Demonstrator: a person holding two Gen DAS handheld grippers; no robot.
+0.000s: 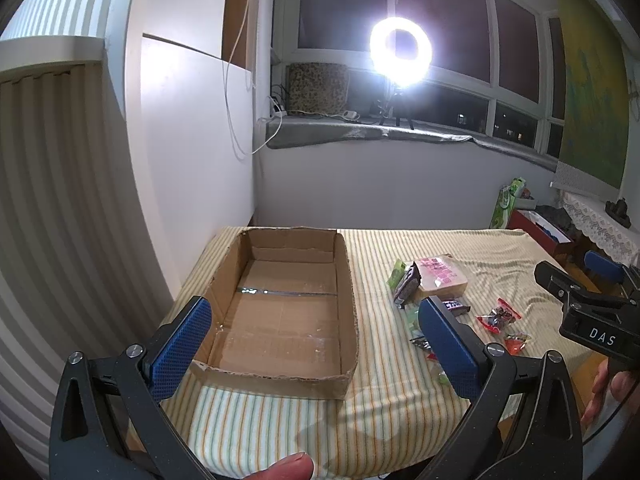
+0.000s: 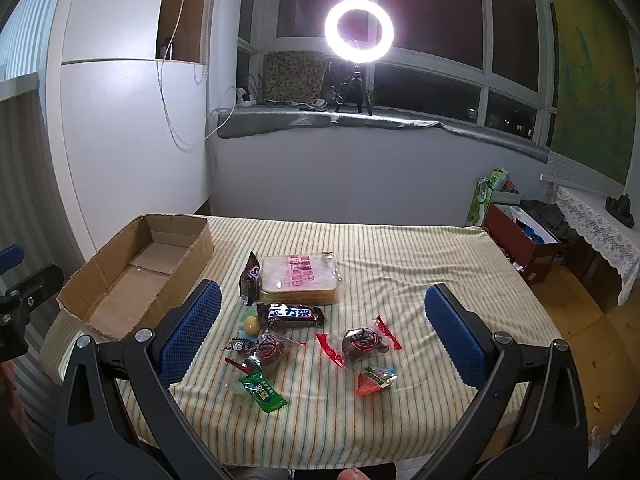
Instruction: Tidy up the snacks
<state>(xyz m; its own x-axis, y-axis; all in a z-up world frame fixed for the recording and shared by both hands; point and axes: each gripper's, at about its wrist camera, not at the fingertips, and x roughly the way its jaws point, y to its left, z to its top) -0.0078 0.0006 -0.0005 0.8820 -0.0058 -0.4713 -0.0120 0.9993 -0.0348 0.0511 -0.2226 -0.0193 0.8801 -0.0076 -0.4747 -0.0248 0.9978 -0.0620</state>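
An empty cardboard box (image 1: pixel 280 308) lies on the striped table at the left; it also shows in the right wrist view (image 2: pixel 132 276). Several snacks lie to its right: a wrapped bread slab (image 2: pixel 298 280), a dark chocolate bar (image 2: pixel 290 315), a red-wrapped round cake (image 2: pixel 360 342), a green packet (image 2: pixel 262 392) and a small red packet (image 2: pixel 374 380). My left gripper (image 1: pixel 314 332) is open and empty above the box's near end. My right gripper (image 2: pixel 322 316) is open and empty above the snacks; it also shows at the right edge of the left wrist view (image 1: pixel 584 300).
The table (image 2: pixel 420 264) has a striped cloth and ends at a white wall on the left. A red box (image 2: pixel 524 240) and a green bag (image 2: pixel 486 196) stand on the floor at the right. A bright ring light (image 2: pixel 359 28) stands on the windowsill behind.
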